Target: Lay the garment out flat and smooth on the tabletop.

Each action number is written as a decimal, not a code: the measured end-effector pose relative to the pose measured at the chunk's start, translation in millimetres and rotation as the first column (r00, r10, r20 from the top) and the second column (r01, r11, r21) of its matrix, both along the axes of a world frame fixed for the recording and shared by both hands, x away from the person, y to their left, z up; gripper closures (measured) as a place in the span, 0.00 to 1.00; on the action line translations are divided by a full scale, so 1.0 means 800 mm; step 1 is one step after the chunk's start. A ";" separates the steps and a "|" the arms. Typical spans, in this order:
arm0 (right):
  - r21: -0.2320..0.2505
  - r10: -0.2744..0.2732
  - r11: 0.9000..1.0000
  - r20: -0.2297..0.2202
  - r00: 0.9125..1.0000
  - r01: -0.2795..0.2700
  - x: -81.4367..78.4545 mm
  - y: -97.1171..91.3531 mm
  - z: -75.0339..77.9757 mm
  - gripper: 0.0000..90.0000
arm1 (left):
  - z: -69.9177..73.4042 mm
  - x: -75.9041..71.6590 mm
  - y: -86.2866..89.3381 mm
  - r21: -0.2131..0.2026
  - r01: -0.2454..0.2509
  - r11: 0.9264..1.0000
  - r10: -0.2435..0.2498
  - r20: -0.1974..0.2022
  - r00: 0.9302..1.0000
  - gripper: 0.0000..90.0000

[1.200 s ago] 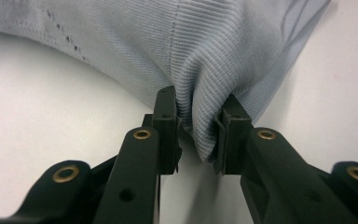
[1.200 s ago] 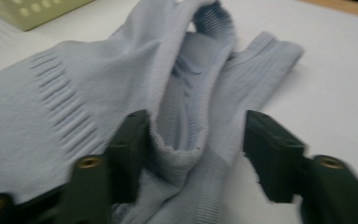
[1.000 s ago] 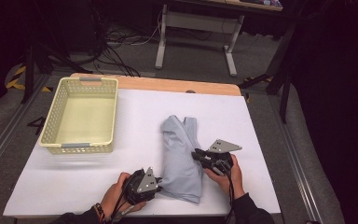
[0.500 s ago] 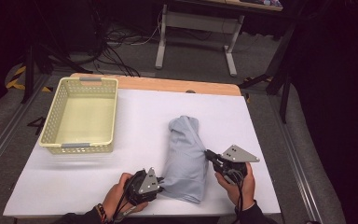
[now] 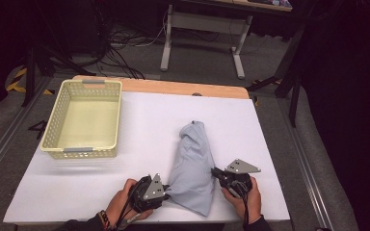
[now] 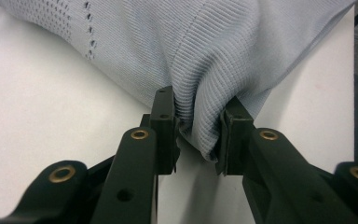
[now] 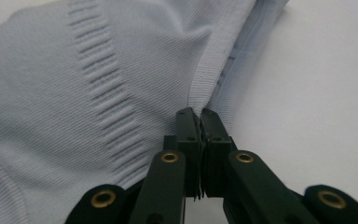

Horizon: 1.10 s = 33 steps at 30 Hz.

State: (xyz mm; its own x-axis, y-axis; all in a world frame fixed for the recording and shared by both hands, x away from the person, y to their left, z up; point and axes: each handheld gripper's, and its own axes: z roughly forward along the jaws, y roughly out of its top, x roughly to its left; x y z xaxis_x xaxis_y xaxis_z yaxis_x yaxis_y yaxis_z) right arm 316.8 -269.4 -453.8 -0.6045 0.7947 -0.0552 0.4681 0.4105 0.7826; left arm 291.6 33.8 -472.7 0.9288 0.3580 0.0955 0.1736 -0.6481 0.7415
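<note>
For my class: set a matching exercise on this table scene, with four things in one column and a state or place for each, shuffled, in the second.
Things:
1. light blue garment
2. basket
3. left gripper
4. right gripper

States or places:
A. jaws shut together at the ribbed edge of the cloth
B. stands empty at the table's far left
C. jaws clamped on a thick bunched fold of cloth
D. lies crumpled on the white table between the two hands

Pairs: 1-D, 2-B, 3-C, 4-A
</note>
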 end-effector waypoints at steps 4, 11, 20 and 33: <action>0.031 0.011 0.999 -0.027 1.000 -0.011 0.009 0.002 -0.012 0.96 | 0.000 -0.002 0.000 0.004 -0.003 1.000 0.003 0.000 1.000 0.82; 0.034 -0.018 0.999 -0.028 0.999 0.019 0.010 -0.002 -0.006 0.52 | 0.000 -0.005 0.002 0.002 -0.012 1.000 0.012 0.002 1.000 0.82; 0.179 0.009 0.984 -0.009 1.000 -0.007 0.006 -0.014 0.010 0.40 | -0.001 -0.009 0.006 0.008 -0.017 1.000 0.017 0.008 1.000 0.83; 0.103 0.085 0.992 -0.158 0.984 -0.069 0.028 0.008 -0.015 0.46 | 0.001 -0.014 0.011 0.029 0.000 1.000 -0.001 0.031 1.000 0.83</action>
